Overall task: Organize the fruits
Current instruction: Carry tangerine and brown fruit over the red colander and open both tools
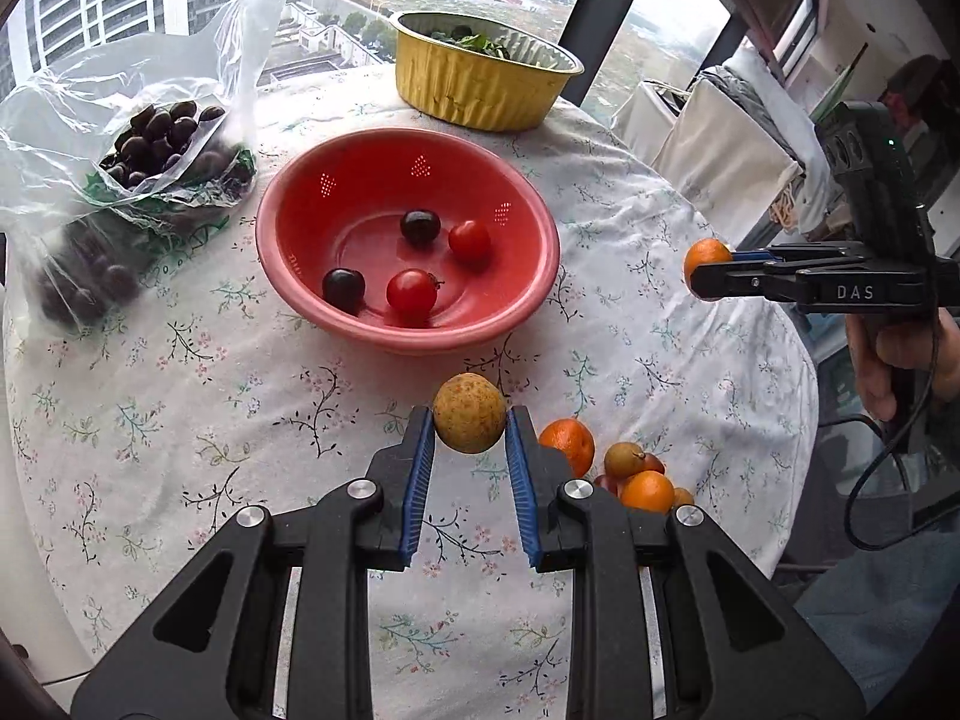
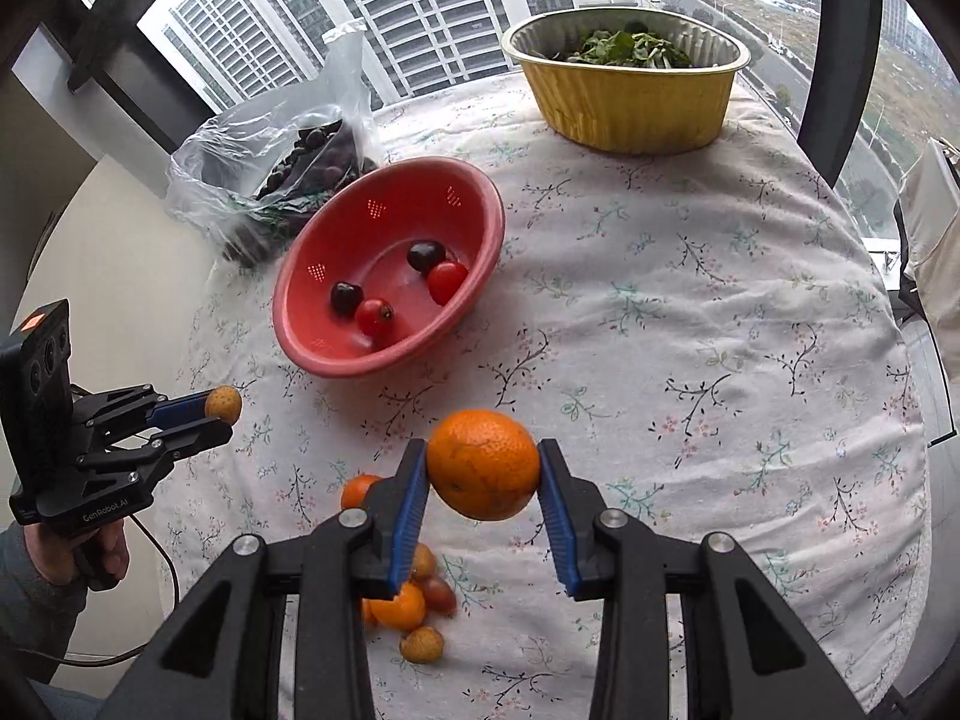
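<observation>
The right gripper [image 2: 483, 465] holds an orange mandarin [image 2: 483, 463] between its blue pads, above the flowered tablecloth [image 2: 690, 312]. At the left edge, the left gripper [image 2: 221, 411] holds a small tan fruit [image 2: 223, 403]. The red colander [image 2: 384, 267] contains two dark cherries and two red tomatoes, with a yellow foil tray [image 2: 627, 99] behind it.

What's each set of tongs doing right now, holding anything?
Left tongs: closed on a tan longan, lifted off the table.
Right tongs: closed on an orange mandarin, also held in the air.
</observation>
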The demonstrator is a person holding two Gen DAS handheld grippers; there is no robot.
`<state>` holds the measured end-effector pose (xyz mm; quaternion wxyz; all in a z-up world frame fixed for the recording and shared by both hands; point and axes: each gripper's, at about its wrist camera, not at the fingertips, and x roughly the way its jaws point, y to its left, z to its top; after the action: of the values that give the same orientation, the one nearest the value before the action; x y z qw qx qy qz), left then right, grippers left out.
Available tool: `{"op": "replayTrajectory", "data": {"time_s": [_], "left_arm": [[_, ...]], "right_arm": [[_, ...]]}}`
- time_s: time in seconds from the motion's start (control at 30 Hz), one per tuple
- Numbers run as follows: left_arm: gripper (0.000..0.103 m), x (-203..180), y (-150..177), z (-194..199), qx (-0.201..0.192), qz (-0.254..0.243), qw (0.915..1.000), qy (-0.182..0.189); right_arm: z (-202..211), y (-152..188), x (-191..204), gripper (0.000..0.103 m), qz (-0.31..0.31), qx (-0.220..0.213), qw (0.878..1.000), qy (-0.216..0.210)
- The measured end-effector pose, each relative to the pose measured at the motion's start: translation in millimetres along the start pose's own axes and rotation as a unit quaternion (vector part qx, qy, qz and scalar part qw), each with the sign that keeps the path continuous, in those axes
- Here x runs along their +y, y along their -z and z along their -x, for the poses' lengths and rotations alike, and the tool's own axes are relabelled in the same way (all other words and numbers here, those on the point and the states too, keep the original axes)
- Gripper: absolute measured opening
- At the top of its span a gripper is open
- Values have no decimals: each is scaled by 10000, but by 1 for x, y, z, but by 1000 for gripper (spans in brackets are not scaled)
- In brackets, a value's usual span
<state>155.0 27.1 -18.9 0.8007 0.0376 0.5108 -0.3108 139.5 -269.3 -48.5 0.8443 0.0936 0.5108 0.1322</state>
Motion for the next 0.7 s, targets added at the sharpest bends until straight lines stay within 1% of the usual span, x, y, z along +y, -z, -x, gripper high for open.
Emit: {"op": "replayTrajectory", "data": {"time_s": [0.13,0.3,0.47,0.6,0.7], "left_arm": [[23,5,-31,-12,-24,32,9999,-100],[23,6,-61,-39,70,22,9998,-161],[23,7,-73,-69,202,122,9995,-206],[23,7,-78,-83,259,166,9992,-240],[23,8,-79,-92,290,237,9990,-236]], "right_arm": [[-8,-44,12,39,149,-152,9996,-173],[-36,-85,41,39,464,-115,9982,-351],[-75,-104,68,39,762,200,9958,-455],[-102,-115,80,39,871,429,9938,-545],[-117,-121,86,39,982,537,9923,-529]]}}
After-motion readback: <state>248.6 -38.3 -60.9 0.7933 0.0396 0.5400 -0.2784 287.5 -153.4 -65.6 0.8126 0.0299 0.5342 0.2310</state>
